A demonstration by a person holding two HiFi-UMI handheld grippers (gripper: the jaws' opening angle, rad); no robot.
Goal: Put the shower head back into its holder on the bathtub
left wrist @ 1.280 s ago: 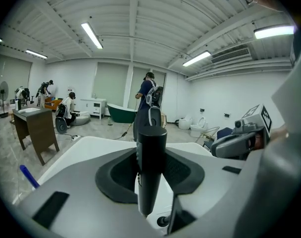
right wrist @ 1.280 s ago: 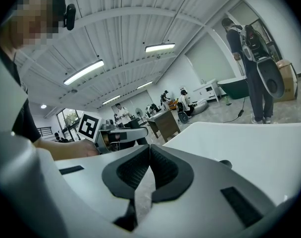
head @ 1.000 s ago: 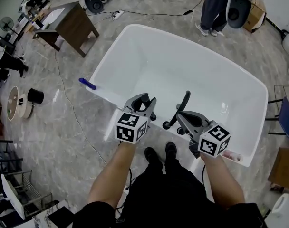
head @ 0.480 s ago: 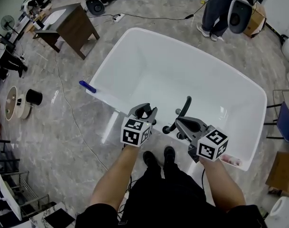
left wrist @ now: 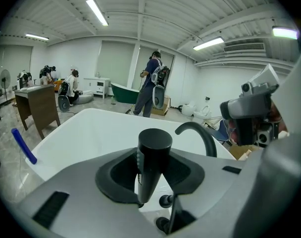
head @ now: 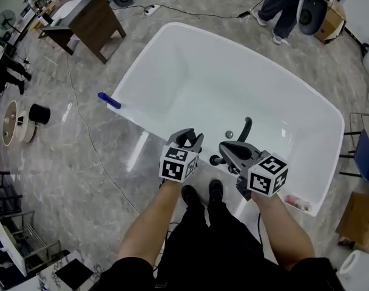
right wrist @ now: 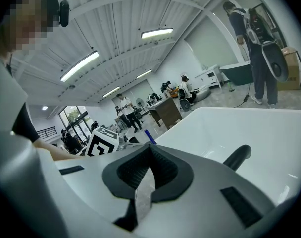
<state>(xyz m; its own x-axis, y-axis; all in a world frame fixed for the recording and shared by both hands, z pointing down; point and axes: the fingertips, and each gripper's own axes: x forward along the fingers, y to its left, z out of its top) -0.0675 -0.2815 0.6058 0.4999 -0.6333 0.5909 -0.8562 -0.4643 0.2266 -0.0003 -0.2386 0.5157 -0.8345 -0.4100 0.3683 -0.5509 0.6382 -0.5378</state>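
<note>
My left gripper point(head: 189, 137) hovers over the near rim of the white bathtub point(head: 149, 121), shut on the black shower head handle point(left wrist: 154, 150), which stands upright between its pads. The black curved faucet spout point(head: 246, 128) rises from the rim just to its right, also seen as the spout point(left wrist: 198, 132) in the left gripper view. Small black fittings point(left wrist: 164, 201) sit on the rim directly below the handle. My right gripper point(head: 224, 150) is beside the spout, shut with nothing in it; its jaws point(right wrist: 149, 152) meet at the tips.
A blue object point(head: 109, 100) lies on the tub's left rim. A pink item point(head: 297, 204) rests on the near right corner. A person point(head: 283, 6) stands beyond the far end. A brown table point(head: 90, 22) is at the far left; a cable point(head: 87, 132) runs over the floor.
Both grippers have sunk toward the tub's near rim, the left one carrying the shower head down. The right has drawn closer to the faucet spout.
</note>
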